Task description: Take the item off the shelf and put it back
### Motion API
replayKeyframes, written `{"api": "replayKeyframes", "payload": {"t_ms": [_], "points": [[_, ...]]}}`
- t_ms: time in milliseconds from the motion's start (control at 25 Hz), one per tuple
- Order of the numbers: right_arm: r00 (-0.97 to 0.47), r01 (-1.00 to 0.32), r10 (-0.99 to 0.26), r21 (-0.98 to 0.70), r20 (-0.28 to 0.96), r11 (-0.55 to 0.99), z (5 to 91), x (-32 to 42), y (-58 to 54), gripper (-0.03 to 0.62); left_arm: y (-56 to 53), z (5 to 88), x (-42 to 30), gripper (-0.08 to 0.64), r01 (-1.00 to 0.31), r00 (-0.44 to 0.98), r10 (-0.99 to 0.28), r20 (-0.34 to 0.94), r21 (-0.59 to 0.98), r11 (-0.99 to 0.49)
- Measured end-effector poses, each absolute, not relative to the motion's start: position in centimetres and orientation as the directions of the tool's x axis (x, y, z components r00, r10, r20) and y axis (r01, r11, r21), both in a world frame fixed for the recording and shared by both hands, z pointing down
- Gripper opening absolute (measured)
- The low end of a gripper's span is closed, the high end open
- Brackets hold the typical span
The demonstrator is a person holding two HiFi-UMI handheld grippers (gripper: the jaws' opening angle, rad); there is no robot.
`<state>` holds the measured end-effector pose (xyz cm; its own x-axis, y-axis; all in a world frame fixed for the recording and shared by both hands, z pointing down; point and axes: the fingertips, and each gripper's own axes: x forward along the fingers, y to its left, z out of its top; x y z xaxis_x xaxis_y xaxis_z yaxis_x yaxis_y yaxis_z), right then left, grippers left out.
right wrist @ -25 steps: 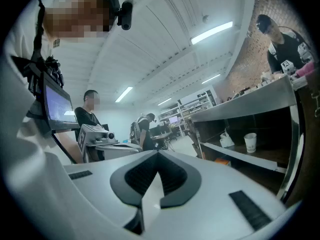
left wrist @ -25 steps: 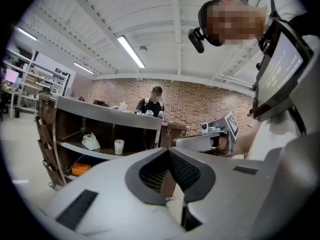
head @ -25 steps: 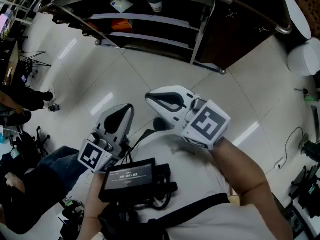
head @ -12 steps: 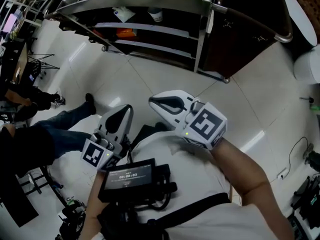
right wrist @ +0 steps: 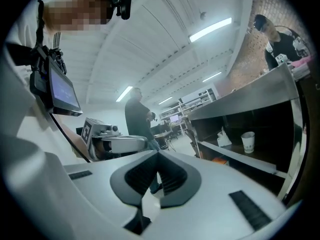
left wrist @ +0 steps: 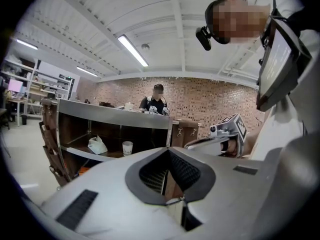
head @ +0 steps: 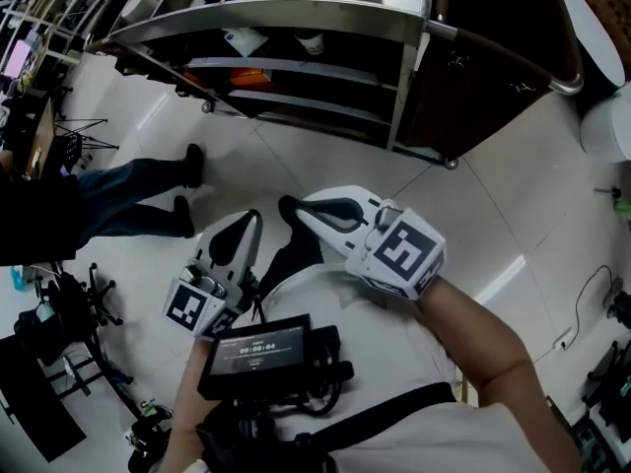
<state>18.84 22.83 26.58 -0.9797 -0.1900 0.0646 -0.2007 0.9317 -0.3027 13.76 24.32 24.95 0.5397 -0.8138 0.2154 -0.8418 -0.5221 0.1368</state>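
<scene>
Dim head view, glare streaks on the floor (head: 498, 274); ceiling strip lights (left wrist: 132, 50) brighten fisheye-warped gripper views

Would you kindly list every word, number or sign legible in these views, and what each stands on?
"00:00:04", as best it reads, on the black chest-mounted screen; its other line is blurred.
White paper cup on the dark shelf: any print is too small to read.
Square-marker cubes, left and right: patterns only, no words.
</scene>
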Motion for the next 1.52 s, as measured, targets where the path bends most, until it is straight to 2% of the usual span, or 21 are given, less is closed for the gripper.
{"api": "replayKeyframes", "payload": {"t_ms": [320, 560, 760, 920, 1160, 1520], "points": [[-0.938, -0.343, -0.308, -0.301, 0.160, 0.890, 28.4, 14.8, 17.5, 0.006, 17.6, 27.3, 6.9, 0.006, -0.815, 0.576, -0.802, 0.157, 0.176, -0.552], [-0.896, -0.438, -0.388, -0.284, 0.217, 0.853, 29.1, 8.8, 10.6, 0.005, 10.5, 30.2, 0.3, 0.006, -0.769, 0.638, -0.743, 0.202, 0.210, -0.604], [-0.864, -0.492, -0.417, -0.296, 0.284, 0.818, 30.1, 4.0, 6.6, 0.006, 5.2, 31.7, -5.5, 0.006, -0.749, 0.661, -0.729, 0.178, 0.225, -0.624], [-0.846, -0.518, -0.428, -0.300, 0.320, 0.801, 30.8, 0.3, 4.6, 0.006, 2.2, 33.8, -8.6, 0.008, -0.741, 0.672, -0.700, 0.243, 0.208, -0.639], [-0.820, -0.555, -0.446, -0.308, 0.360, 0.772, 31.8, -2.8, 2.6, 0.006, -1.3, 34.9, -9.8, 0.008, -0.720, 0.694, -0.673, 0.258, 0.208, -0.662], [-0.781, -0.616, -0.488, -0.351, 0.390, 0.705, 33.5, 0.1, 1.5, 0.006, -2.3, 37.6, -7.0, 0.011, -0.702, 0.711, -0.644, 0.284, 0.223, -0.677]]}}
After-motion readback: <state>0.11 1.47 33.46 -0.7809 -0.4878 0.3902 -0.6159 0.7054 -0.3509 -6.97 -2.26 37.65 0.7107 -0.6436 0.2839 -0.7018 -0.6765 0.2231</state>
